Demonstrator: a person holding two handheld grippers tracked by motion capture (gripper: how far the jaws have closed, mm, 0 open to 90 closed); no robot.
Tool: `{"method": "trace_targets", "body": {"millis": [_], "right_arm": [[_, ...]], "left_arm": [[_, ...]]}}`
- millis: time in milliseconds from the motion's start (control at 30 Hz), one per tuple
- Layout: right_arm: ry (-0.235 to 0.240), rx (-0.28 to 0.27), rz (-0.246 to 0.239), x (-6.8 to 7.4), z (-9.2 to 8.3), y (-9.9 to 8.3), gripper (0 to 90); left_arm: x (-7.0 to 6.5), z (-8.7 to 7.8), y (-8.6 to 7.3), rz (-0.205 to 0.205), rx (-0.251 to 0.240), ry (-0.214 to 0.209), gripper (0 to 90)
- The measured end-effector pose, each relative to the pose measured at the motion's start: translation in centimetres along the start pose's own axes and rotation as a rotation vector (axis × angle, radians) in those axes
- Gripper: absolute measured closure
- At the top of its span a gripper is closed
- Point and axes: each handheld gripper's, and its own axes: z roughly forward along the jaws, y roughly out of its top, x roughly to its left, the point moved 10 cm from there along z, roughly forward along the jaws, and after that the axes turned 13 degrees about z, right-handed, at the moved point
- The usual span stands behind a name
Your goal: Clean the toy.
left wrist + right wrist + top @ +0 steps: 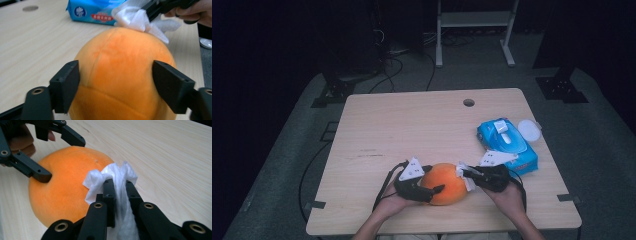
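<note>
The right gripper (pixel 120 185) has its jaws closed tight on a white wipe (pixel 117 176), and the bunched wipe is pressed against the right side of the orange plush ball (pixel 443 183). The left gripper (pixel 116 83) stands with its jaws wide around the same ball, one jaw on each flank and both against the soft surface; whether they really squeeze it I cannot tell. The ball rests on the desk (pixel 412 125) near its front edge, about the middle, between the two hands. Just beside the right gripper, near the right edge of the desk, lies a blue pack of wipes (pixel 507 144), and a white round lid (pixel 529 130) is touching its far side.
</note>
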Motion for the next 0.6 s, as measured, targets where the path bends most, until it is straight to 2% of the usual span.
{"method": "trace_targets", "body": {"millis": [67, 133, 200, 233, 333, 533, 600], "right_arm": [[0.019, -0.022, -0.032, 0.8, 0.1, 0.4, 81.6], [0.058, -0.046, -0.046, 1.8, 0.3, 0.9, 81.5], [0.045, -0.047, -0.064, 2.1, 0.5, 1.0, 81.5], [0.045, -0.049, -0.061, 2.0, 0.5, 1.0, 81.6], [0.058, -0.043, -0.019, 1.4, 0.4, 0.6, 81.6], [0.048, -0.007, 0.051, -0.5, 0.7, -0.7, 81.5], [0.047, -0.021, 0.054, -0.4, 0.3, -0.4, 81.5]], "left_arm": [[0.0, -0.1, 0.8, 0.007, -0.043, -0.005, 18.7], [0.0, 0.1, 0.7, 0.004, -0.026, -0.002, 17.7], [0.0, 0.2, 0.2, -0.002, -0.017, -0.002, 22.3], [0.0, 0.2, 0.0, -0.017, -0.013, -0.005, 24.3], [0.1, 0.1, -0.5, -0.019, -0.003, -0.002, 28.3], [0.4, 0.1, -0.8, -0.031, -0.002, 0.001, 29.2], [0.5, 0.0, -0.8, -0.034, 0.000, 0.003, 29.2]]}}
